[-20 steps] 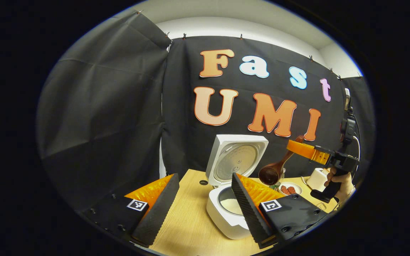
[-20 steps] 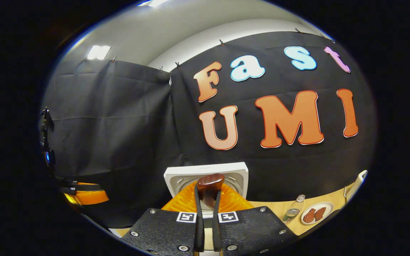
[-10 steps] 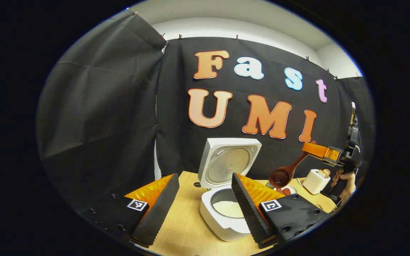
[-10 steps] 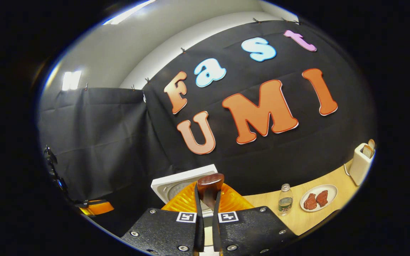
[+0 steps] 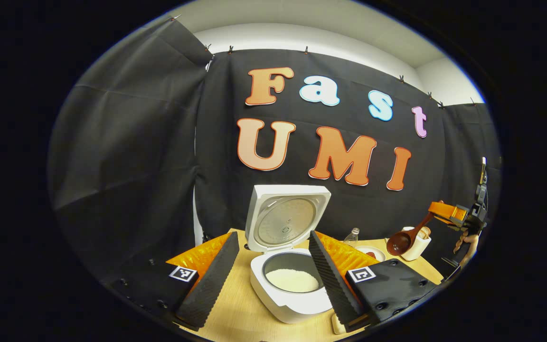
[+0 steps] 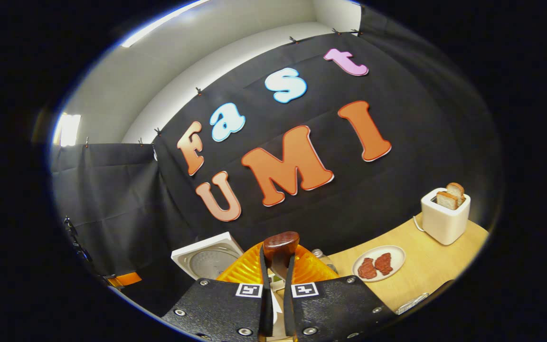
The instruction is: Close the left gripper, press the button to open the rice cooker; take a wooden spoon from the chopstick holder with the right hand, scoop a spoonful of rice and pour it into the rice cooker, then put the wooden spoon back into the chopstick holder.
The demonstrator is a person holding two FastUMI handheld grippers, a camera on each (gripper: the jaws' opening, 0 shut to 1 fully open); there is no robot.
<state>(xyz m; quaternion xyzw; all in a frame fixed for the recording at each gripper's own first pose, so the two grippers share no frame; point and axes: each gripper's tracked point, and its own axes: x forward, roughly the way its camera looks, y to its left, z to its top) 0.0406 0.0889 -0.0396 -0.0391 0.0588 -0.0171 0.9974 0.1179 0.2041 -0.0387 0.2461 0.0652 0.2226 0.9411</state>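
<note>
Left gripper view: the rice cooker (image 5: 288, 285) sits on the bench (image 5: 242, 313) with its lid (image 5: 285, 216) standing up at the far side and white rice lying in the pot. So the button press and the pouring look done, and I judge the step in hand to be the last one, taking the wooden spoon (image 5: 405, 238) back to the chopstick holder. I cannot make out that holder for sure. The left hand-held gripper (image 5: 273, 275) hangs near the cooker with its fingers spread wide, one to either side of the pot; they hold nothing, and I cannot tell whether they touch it. Far to the right, the right hand-held gripper (image 5: 446, 212) holds the spoon by its handle, bowl hanging low and leftward, in front of the toaster (image 5: 418, 243). A bottle (image 5: 350, 236) and a plate (image 5: 372, 252) stand between cooker and toaster.

Right gripper view: the right hand-held gripper (image 6: 276, 280) has its fingers drawn narrow and pressed on the spoon (image 6: 280, 247), whose end rises between them. Beyond it are the cooker lid (image 6: 207, 259) at the left, the plate (image 6: 379, 262) with two dark red pieces in the middle and the toaster (image 6: 445, 213) with bread at the far right. The next move calls for finding the holder, turning the spoon upright over its mouth, lowering it in and only then loosening the grip.
</note>
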